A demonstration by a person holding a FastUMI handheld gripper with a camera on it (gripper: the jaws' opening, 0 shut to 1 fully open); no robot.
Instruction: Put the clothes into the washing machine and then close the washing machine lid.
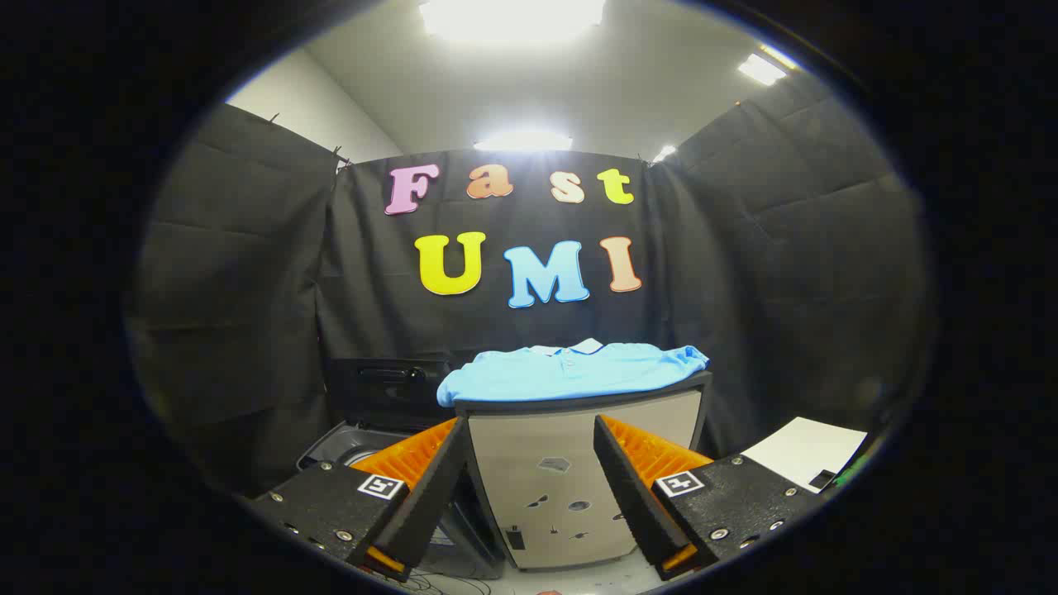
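A light blue polo shirt (570,370) lies folded flat on top of a pale cabinet (570,487) straight ahead of me. My gripper (529,426) is open, its two fingers spread wide to either side of the cabinet's front, below the shirt and holding nothing. To the left of the cabinet and lower down stands the washing machine (351,446), a dark top-loader. Its lid (388,388) is raised against the booth wall, and part of the round drum opening shows behind my left finger.
A white sheet (806,450) lies on a surface to the right, beyond my right finger. Black cloth walls close the booth at the back and on both sides. Thin cables trail on the pale floor below the cabinet.
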